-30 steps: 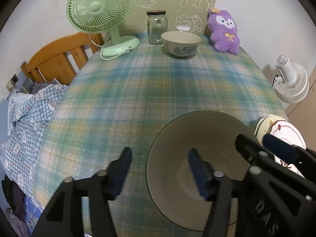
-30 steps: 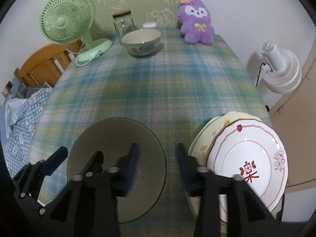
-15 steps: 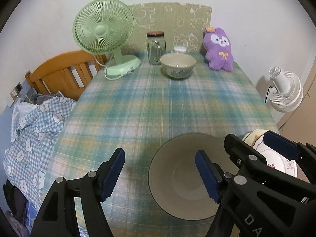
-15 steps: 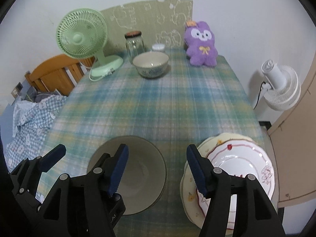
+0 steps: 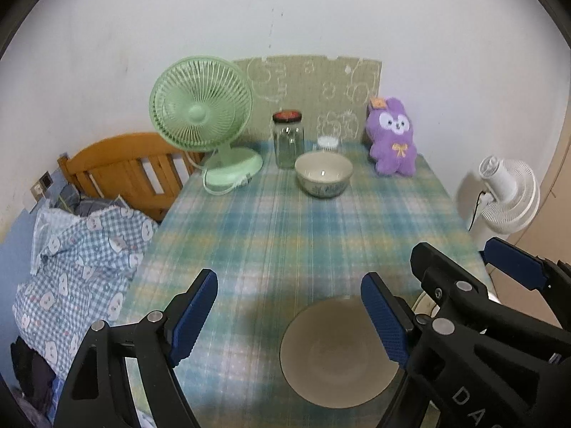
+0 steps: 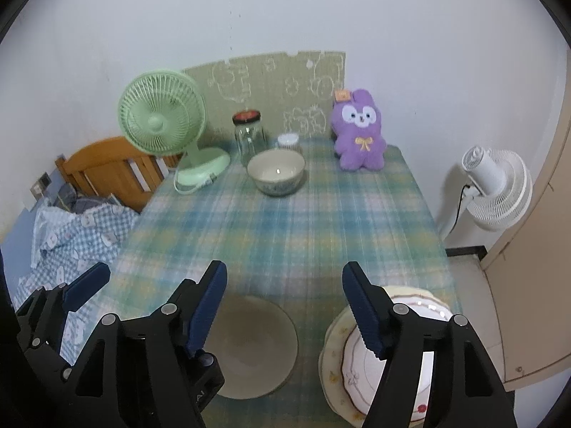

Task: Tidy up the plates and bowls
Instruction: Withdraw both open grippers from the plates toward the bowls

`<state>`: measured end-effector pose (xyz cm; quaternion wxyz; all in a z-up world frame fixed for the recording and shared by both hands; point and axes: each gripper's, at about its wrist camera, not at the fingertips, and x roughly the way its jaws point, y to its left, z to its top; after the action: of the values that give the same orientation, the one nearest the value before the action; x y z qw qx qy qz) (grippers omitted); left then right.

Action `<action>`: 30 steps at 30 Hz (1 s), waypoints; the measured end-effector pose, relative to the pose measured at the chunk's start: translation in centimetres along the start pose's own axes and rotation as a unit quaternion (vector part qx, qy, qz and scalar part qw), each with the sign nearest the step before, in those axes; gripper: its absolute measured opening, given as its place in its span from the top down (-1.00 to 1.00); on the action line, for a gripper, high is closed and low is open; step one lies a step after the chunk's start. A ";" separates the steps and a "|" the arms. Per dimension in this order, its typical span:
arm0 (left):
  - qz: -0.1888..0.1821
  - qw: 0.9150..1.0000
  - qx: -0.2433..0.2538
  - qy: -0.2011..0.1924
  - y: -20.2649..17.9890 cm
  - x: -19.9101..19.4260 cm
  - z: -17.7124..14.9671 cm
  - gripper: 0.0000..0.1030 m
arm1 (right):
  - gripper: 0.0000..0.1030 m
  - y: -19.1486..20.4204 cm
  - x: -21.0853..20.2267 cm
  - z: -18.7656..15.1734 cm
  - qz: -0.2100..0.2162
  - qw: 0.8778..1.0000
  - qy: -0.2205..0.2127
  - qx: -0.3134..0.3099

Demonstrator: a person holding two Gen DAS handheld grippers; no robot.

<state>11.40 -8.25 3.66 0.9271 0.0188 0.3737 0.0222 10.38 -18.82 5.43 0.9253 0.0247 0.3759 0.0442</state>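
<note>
Both grippers lift away from the grey bowl (image 5: 339,353), which now sits free on the desk (image 5: 285,228) just beside the plate stack (image 6: 357,367). The left gripper (image 5: 289,317) and right gripper (image 6: 285,306) are both opening, nothing between them. The patterned bowl (image 6: 276,173), far from the grey bowl, looks next.
</note>
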 end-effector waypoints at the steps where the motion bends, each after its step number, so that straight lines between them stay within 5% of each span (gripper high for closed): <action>1: -0.002 1.000 0.001 -0.003 0.1 -0.2 0.3 -0.63 | -0.40 0.0 -0.1 0.4 -0.001 1.000 -0.002 0.000; 17: -0.047 0.998 0.016 -0.037 1.8 -1.8 5.1 -0.72 | -0.75 2.6 -2.7 5.5 -0.011 0.999 -0.045 -0.021; 30: -0.059 0.997 0.027 -0.051 2.0 -0.6 8.7 -0.72 | -0.80 2.7 -1.4 9.3 -0.006 0.998 -0.060 0.006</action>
<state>16.94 -6.43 10.42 0.9439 0.0229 0.3266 -0.0439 15.66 -16.39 13.26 0.9464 0.0304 0.3196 0.0350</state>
